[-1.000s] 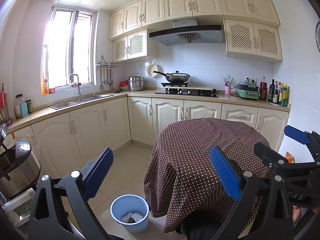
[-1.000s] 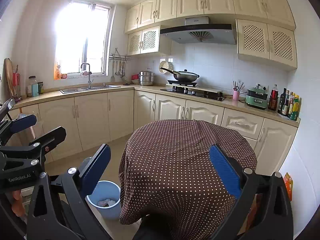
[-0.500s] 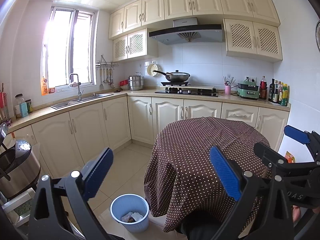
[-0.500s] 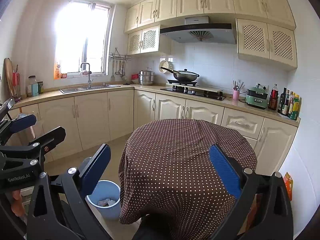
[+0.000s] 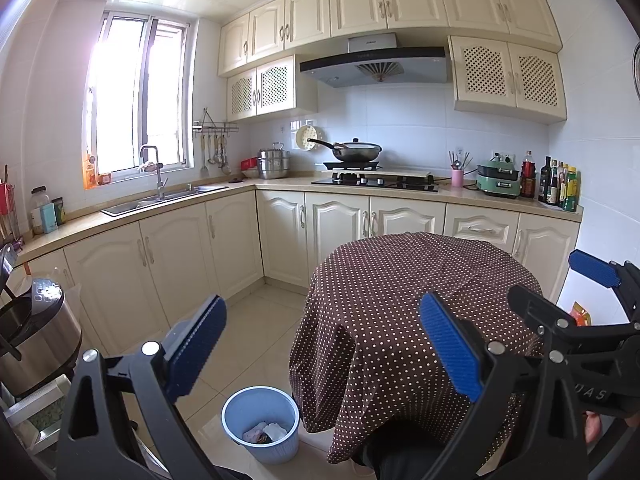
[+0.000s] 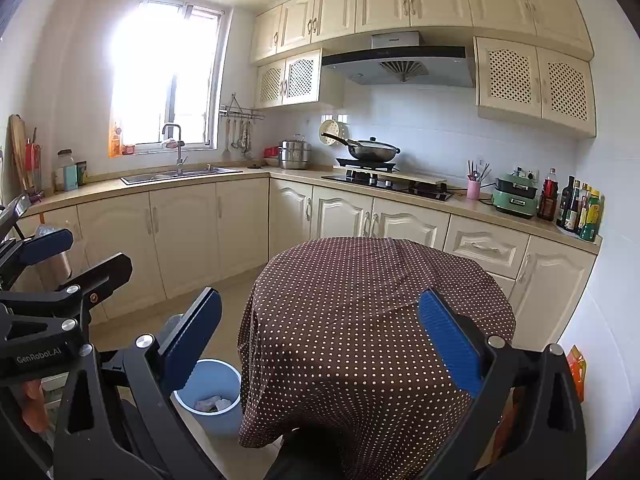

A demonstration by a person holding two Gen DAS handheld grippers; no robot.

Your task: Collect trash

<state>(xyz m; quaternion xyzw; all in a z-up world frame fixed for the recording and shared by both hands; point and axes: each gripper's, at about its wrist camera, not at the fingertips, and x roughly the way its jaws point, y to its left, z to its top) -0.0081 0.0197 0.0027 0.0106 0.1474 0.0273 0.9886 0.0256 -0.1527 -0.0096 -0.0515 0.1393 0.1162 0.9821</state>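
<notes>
A light blue bin (image 5: 261, 424) stands on the floor left of a round table with a brown dotted cloth (image 5: 416, 304). Crumpled trash (image 5: 266, 433) lies inside it. The bin also shows in the right wrist view (image 6: 210, 396). My left gripper (image 5: 320, 344) is open and empty, held above the floor and the table's near edge. My right gripper (image 6: 320, 340) is open and empty over the table's near side. The right gripper also shows at the right of the left wrist view (image 5: 592, 312). The tabletop bears nothing that I can see.
Cream cabinets and a counter (image 5: 160, 208) run along the left and back walls, with a sink (image 5: 164, 196), stove and wok (image 5: 356, 152), and bottles (image 5: 556, 184). A rice cooker (image 5: 32, 328) stands at the left. An orange packet (image 6: 576, 368) sits by the right wall.
</notes>
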